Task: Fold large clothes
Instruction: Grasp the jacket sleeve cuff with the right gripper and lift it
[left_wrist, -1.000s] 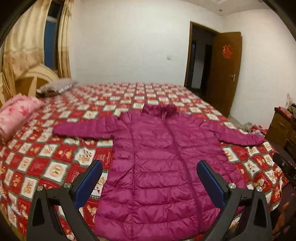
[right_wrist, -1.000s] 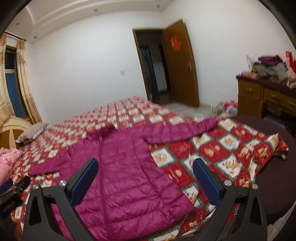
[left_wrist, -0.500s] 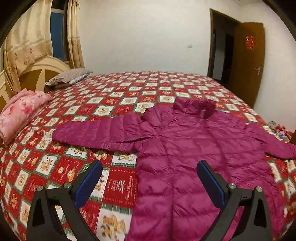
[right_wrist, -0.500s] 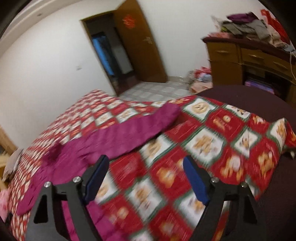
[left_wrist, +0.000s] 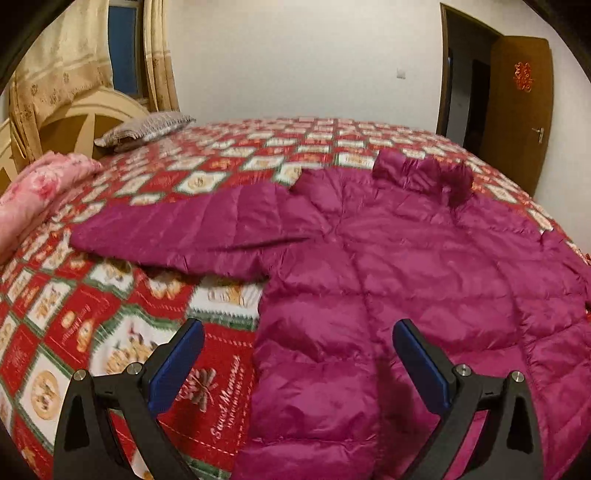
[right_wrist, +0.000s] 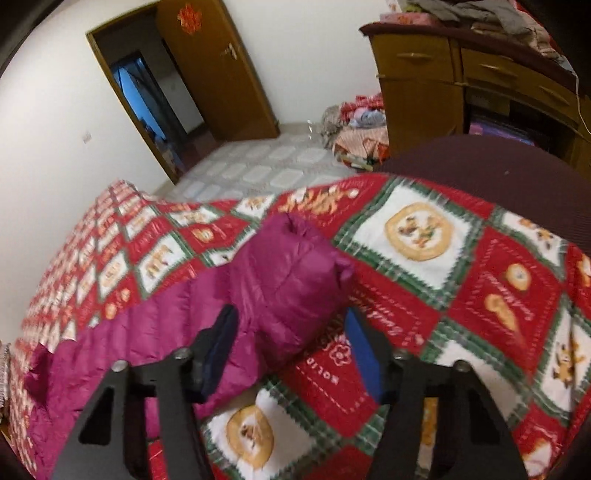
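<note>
Puffy jacket (left_wrist: 388, 266): prob light, soft, slick. Best grabbed at cuff (right_wrist: 295, 258). R gripper (right_wrist: 291, 343) half-open astride sleeve, no grip; L gripper (left_wrist: 299, 354) wide, empty.

The bedspread (left_wrist: 122, 325) bears white cursive reading "Sweet Memories" on a red square in the left wrist view, with smaller lettering beneath it too blurred to read, while the red paper emblem (left_wrist: 523, 75) on the brown door (left_wrist: 517, 110) is an ornate character I cannot make out.
</note>
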